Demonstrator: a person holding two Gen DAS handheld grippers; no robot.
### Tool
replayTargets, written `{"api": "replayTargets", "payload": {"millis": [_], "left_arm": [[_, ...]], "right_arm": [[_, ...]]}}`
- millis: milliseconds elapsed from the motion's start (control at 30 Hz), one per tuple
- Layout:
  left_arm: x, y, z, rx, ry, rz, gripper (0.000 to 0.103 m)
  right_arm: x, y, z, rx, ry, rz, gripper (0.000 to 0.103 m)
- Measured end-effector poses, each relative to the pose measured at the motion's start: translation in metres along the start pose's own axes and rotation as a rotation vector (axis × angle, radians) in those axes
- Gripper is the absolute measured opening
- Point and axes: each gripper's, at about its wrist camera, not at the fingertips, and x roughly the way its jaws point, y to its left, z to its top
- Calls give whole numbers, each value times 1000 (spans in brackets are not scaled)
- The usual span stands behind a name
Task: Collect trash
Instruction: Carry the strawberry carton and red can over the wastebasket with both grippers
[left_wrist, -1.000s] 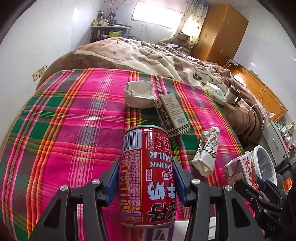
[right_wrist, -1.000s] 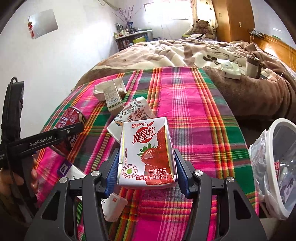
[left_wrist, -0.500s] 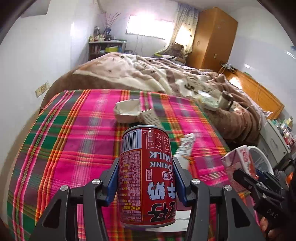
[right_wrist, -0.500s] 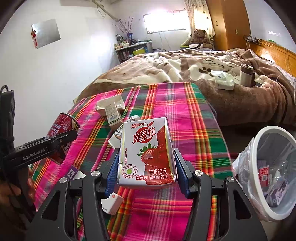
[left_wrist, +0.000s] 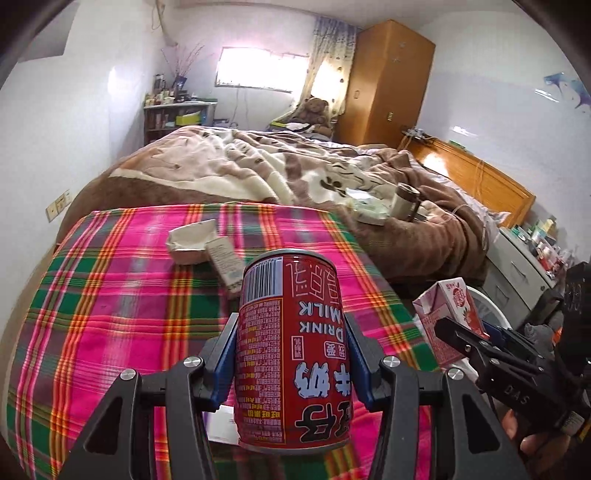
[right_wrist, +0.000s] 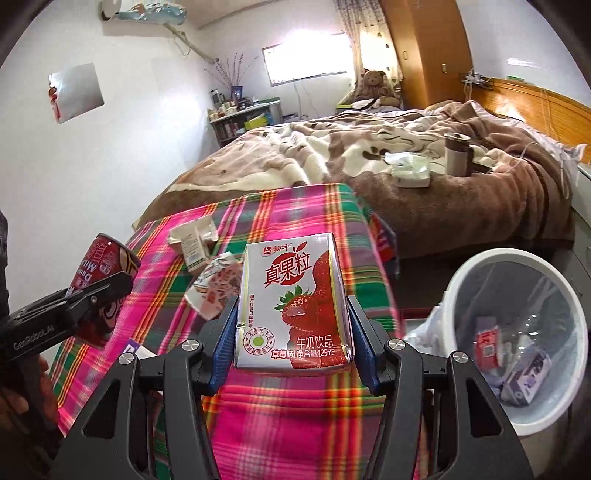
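Bedroom, left gripper clamping can

Red can is clamped upside down between left gripper pads. Strawberry milk carton is held upright in right gripper. Flattened cartons are left on plaid ahead; lined bin sits right of right gripper.

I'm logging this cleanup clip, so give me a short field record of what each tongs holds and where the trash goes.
left tongs: shut on a red can
right tongs: shut on a strawberry milk carton
bin: white, lined with a bag, beside the bed, some trash inside
left on plaid blanket: a crushed white box, a small carton, a wrapper
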Motion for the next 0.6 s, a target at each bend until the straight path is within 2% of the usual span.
{"api": "replayTargets", "payload": {"millis": [600], "left_arm": [[1, -107, -5, 129, -25, -131, 52]], "right_arm": [[-50, -78, -1, 85, -83, -107, 56]]}}
